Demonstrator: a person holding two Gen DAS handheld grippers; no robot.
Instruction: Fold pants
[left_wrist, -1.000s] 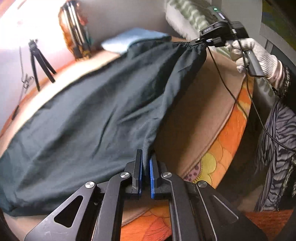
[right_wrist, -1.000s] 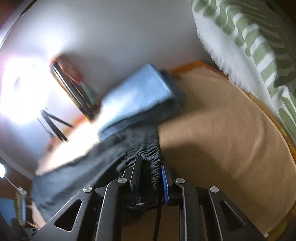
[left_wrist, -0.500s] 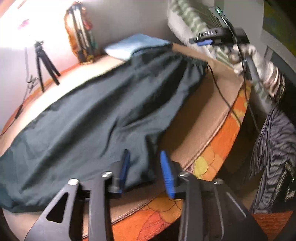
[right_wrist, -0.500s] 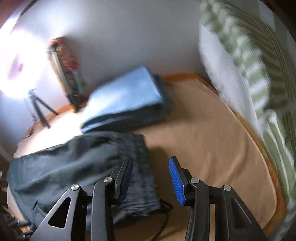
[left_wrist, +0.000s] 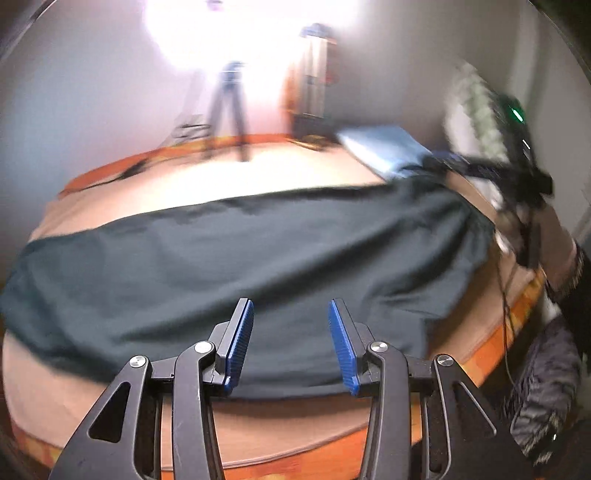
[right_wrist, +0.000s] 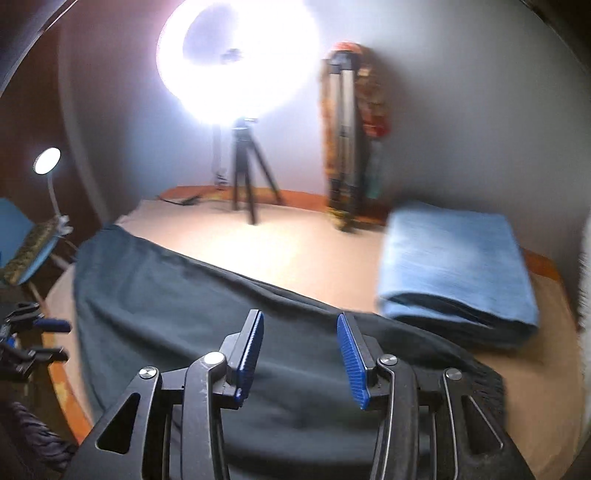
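Left wrist view: dark teal-grey cotton pants (left_wrist: 236, 258) lie flat on the tan bedsheet (left_wrist: 229, 177), long axis running side to side across the frame. Left gripper (left_wrist: 291, 345) hangs above the near edge of the cloth, blue ribbed pads apart, nothing between them, so released. The cloth sits straight ahead and below the jaws. At the far right end of the pants the person's other hand holds the second black tool (left_wrist: 517, 173), heavily blurred. Behind: folded light-blue towel (left_wrist: 384, 147), black tripod (left_wrist: 227, 110), an orange-patterned upright bundle (left_wrist: 312, 81) against the wall. None of these stand in the way.

Right wrist view: right gripper (right_wrist: 300, 354) is over the gathered waistband end (right_wrist: 484, 380) of the pants; jaws are opening, empty, fabric below them but not pinched. The pants stretch away to the left, toward the hem end. Folded towel lies just beside the waistband on the right, possibly touching the cloth's far edge; blur hides it. Ring light (right_wrist: 236, 55) glares on the wall, with a small desk lamp (right_wrist: 47, 160) at far left.

My read: each hand is nearer its own end, so the next fold likely brings one end over the other along that long axis. The towel is the only crowding risk.
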